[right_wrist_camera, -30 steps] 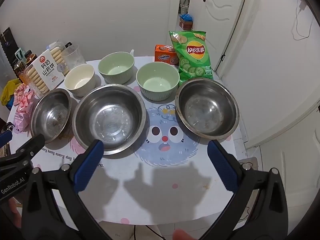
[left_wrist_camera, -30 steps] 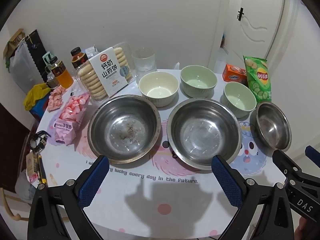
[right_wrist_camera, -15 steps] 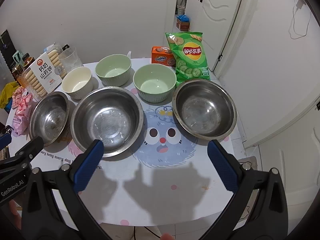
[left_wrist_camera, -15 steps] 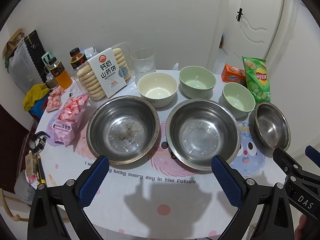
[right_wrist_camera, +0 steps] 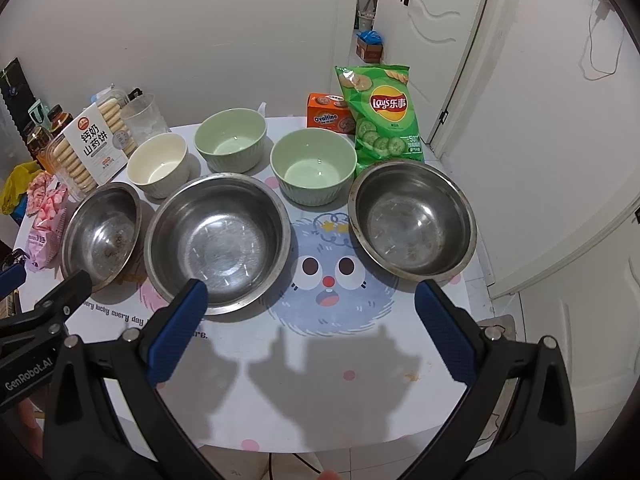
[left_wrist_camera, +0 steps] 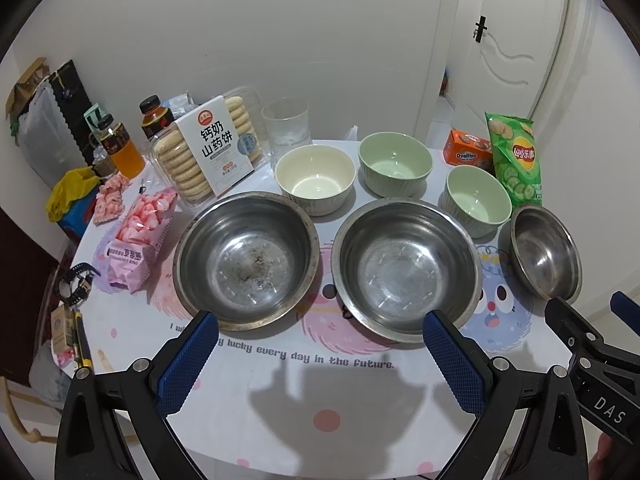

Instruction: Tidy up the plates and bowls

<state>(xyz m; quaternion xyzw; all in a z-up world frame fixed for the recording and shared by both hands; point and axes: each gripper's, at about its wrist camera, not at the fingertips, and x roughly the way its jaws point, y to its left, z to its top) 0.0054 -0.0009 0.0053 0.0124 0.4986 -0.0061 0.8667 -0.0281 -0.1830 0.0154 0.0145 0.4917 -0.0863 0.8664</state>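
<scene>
While both tools hang over the near edge of the worktop [left_wrist_camera: 280, 400], the left gripper [left_wrist_camera: 320, 356] has its ribbed blue pads spread wide and holds nothing, and the right gripper [right_wrist_camera: 312, 332] is spread just as wide, also empty. A glossy printed cloth with cartoon fuzzy faces covers the round top. Three stainless steel bowls sit in the front row: the left steel bowl [left_wrist_camera: 246, 260], dull and speckled with crumbs at its base; the middle steel bowl [left_wrist_camera: 406, 268], scuffed but clean; and the right steel bowl [right_wrist_camera: 412, 220], set apart beyond the blue monster print. Behind them stand three ribbed ceramic bowls, all upright: a cream bowl [left_wrist_camera: 315, 179], a green bowl [left_wrist_camera: 395, 163] and a second green bowl [right_wrist_camera: 313, 170]. A crinkled green crisp bag [right_wrist_camera: 382, 114] leans beside an orange box [right_wrist_camera: 328, 116]; a clear plastic biscuit tray [left_wrist_camera: 208, 148] is at the far left.
</scene>
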